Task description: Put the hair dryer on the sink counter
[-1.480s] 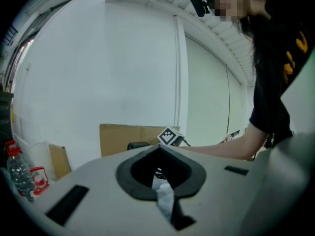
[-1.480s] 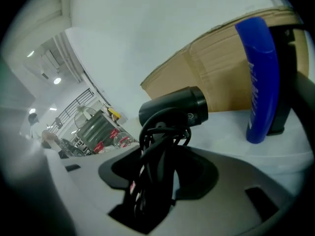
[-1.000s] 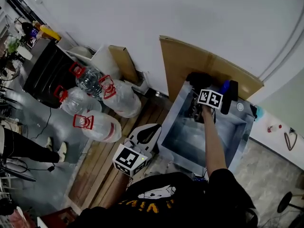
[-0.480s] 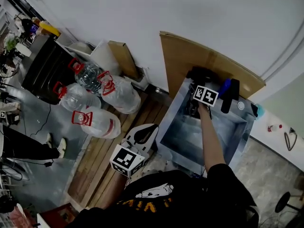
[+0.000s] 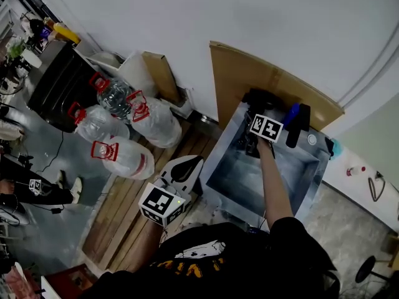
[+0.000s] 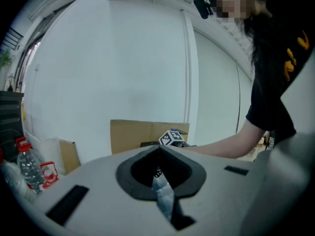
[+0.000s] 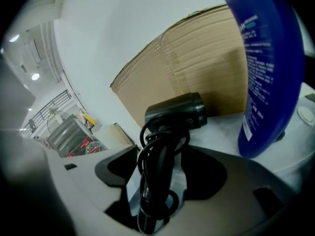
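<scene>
The black hair dryer [image 7: 174, 113] lies on the pale counter [image 7: 224, 128] at the back of the sink, its cord wound round the handle. In the head view the hair dryer [image 5: 260, 98] shows at the sink's far left corner. My right gripper [image 7: 165, 151] has the handle between its jaws; they are opening, with pale gaps on both sides of the handle. From above, the right gripper [image 5: 257, 109] reaches over the steel sink [image 5: 215, 162]. My left gripper [image 5: 197, 162] hangs low beside the sink; its jaw tips [image 6: 158, 150] meet with nothing held.
A blue bottle [image 7: 268, 68] stands close to the right of the dryer, with a dark bottle [image 5: 299, 124] beside it. A cardboard sheet [image 5: 243, 73] leans on the wall behind. Big water jugs [image 5: 118, 157] lie on the floor to the left, past wooden boards [image 5: 134, 210].
My right gripper has shifted slightly left over the sink's back counter. The left gripper has drifted a little to the left and down.
</scene>
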